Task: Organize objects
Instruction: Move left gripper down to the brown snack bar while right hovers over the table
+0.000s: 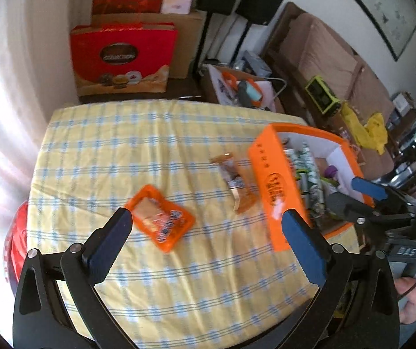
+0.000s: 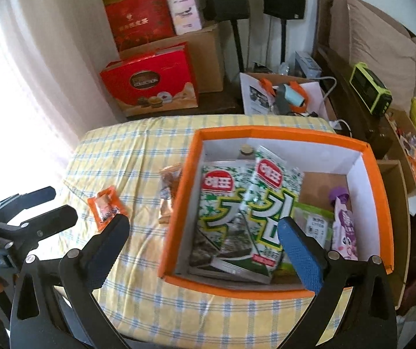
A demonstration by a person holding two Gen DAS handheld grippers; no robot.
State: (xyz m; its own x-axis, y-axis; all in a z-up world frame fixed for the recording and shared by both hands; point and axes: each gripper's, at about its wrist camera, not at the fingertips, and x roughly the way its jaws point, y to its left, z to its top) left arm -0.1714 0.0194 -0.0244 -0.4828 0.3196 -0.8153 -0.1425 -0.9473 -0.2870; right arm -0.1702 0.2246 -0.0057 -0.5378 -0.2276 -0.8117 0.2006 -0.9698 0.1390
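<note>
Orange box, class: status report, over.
Both claws open, empty. Orange box holds seaweed packs. Orange packet, brown packet loose on cloth. Nothing blocking.

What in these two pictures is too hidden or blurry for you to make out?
- Orange box bottom: right wrist view, covered by seaweed packs.
- Brown snack wrapper: right wrist view, partly behind the box wall; blurred in the left wrist view.
- Orange packet print: left wrist view, motion blur.
- Cork-topped item: right wrist view, only its top shows.
</note>
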